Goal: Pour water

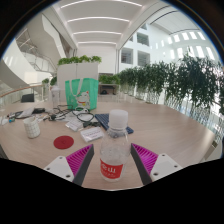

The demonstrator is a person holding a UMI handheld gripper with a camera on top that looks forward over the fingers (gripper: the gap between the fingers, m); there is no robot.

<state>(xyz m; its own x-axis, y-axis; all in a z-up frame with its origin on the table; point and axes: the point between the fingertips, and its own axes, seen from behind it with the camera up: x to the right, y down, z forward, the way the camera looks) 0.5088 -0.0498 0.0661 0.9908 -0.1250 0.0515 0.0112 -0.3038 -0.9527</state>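
Your gripper [114,163] has its fingers closed against a clear water bottle [115,148], which stands upright between the pink pads. Beyond it on the table [160,125] sits a white cup [33,128]

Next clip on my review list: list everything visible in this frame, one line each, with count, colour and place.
water bottle: one, clear with white cap and red label, upright between the gripper's fingers
coaster: one, red, round, on the table beyond the left finger
cup: one, white, on the table past the coaster
bag: one, green, standing at the table's far side
papers: a few, white and blue, on the table just behind the bottle
cables: several, dark, tangled between cup and bag
table: one, light wood, round
plants: a row, green, beyond the table by the windows
gripper: one, fingers with magenta pads, one at each side of the bottle; contact cannot be judged
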